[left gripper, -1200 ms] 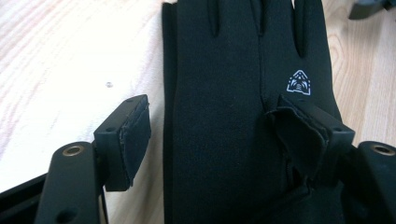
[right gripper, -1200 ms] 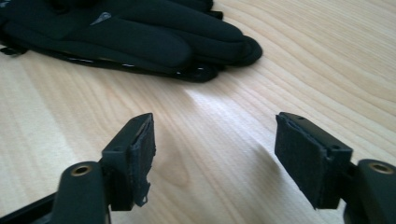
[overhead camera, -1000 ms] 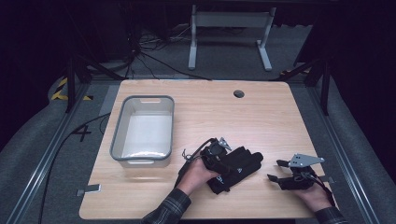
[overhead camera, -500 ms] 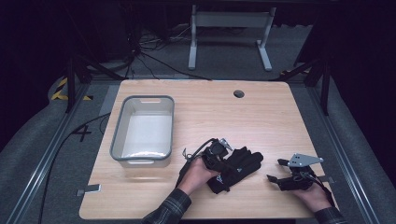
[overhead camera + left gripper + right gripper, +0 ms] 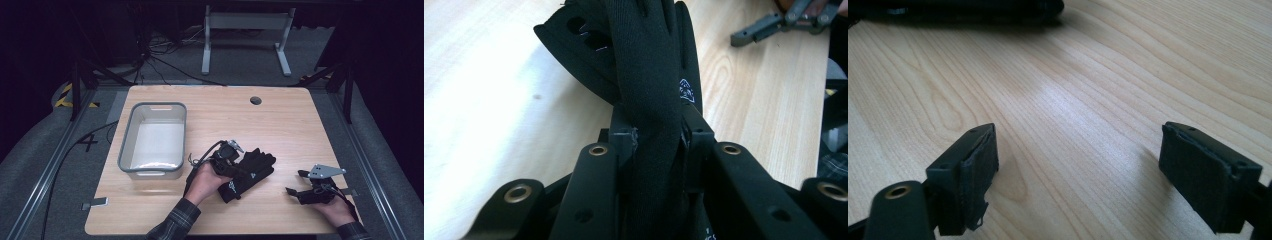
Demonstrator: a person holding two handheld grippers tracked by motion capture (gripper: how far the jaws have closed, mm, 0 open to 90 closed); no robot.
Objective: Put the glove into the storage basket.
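Black gloves (image 5: 254,170) lie piled on the wooden table (image 5: 280,125), near its front middle. My left gripper (image 5: 238,167) is shut on one glove (image 5: 644,60): the fabric is pinched between the pads and hangs forward over the other glove. Those jaws have just been closing on it. My right gripper (image 5: 294,182) rests at the front right, apart from the gloves. In the right gripper view it (image 5: 1078,165) stands open over bare wood; its jaws have just been opening with nothing between them. A glove's dark edge (image 5: 973,10) lies ahead of it.
A grey plastic bin (image 5: 126,135) with a pale inside stands at the table's left. A round cable hole (image 5: 256,100) sits near the far edge. A metal stand (image 5: 245,30) is on the floor beyond. The right gripper (image 5: 784,20) also shows far off in the left gripper view.
The left gripper's jaws closed on the glove and the hand rose a little with it. The right hand stayed put while its jaws widened.
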